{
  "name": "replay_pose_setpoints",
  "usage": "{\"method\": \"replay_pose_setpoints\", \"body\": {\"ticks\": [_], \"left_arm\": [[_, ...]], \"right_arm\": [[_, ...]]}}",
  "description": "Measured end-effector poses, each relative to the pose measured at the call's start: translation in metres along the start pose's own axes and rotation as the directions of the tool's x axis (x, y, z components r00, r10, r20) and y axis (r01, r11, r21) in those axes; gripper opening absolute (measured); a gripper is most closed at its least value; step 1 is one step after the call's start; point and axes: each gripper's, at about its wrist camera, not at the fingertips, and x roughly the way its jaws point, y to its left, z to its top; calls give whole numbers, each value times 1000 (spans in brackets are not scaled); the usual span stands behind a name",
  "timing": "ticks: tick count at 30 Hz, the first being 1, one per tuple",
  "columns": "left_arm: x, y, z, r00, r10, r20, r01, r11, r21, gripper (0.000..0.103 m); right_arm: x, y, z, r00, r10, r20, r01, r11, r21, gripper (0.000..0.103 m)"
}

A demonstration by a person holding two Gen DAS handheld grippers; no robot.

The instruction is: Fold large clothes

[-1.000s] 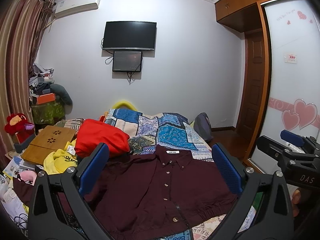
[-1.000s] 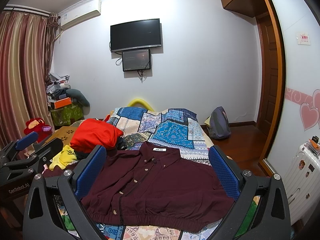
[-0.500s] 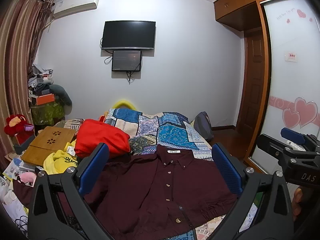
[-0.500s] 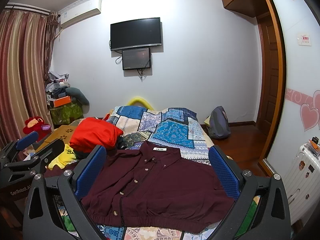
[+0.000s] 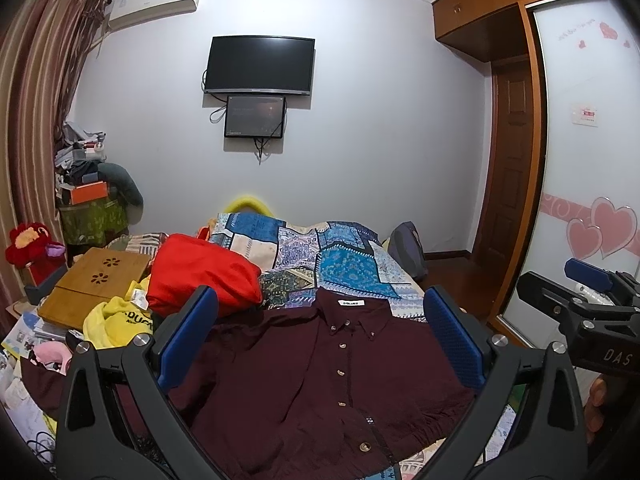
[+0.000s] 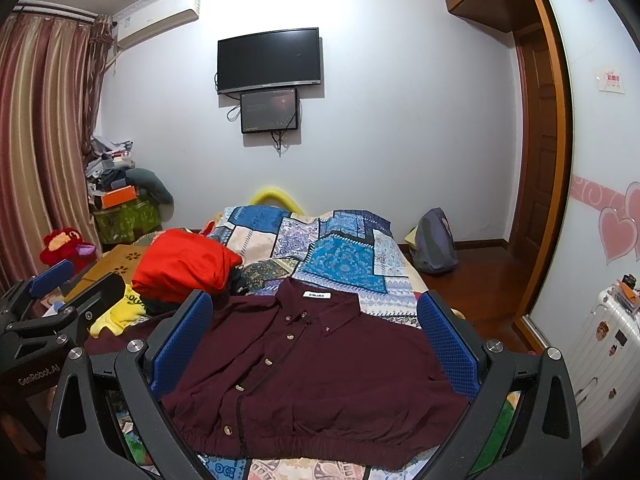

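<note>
A maroon button-up shirt [image 5: 320, 368] [image 6: 316, 364] lies front side up on the near end of a bed, collar toward the far wall, with an elastic hem nearest me. Its left sleeve trails off to the left under clutter. My left gripper [image 5: 320, 336] hovers above and before the shirt, open, blue pads wide apart with nothing between them. My right gripper [image 6: 316, 332] is likewise open and empty above the hem. Each gripper also shows at the edge of the other's view.
A patchwork blue quilt [image 5: 340, 256] covers the bed. A red bundle [image 5: 200, 272], a yellow garment [image 5: 116, 320] and a wooden lap tray [image 5: 92, 280] crowd the left side. A grey backpack [image 6: 434, 244] sits on the floor at right, a white suitcase [image 6: 600, 360] nearer.
Both views have shifted only slightly; the shirt lies as before and both grippers stay open.
</note>
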Motion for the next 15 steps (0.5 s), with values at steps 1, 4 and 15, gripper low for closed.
{"method": "replay_pose_setpoints", "body": {"ticks": [1, 4, 15], "left_arm": [[1, 1, 1, 1000, 0, -2, 0, 1000, 0, 103], [4, 2, 1, 1000, 0, -7, 0, 1000, -2, 103], [12, 7, 2, 1000, 5, -23, -6, 1000, -11, 103]], "right_arm": [[0, 1, 1, 1000, 0, -2, 0, 1000, 0, 102], [0, 0, 2, 1000, 0, -6, 0, 1000, 1, 102], [5, 0, 7, 1000, 0, -25, 0, 1000, 2, 102]]}}
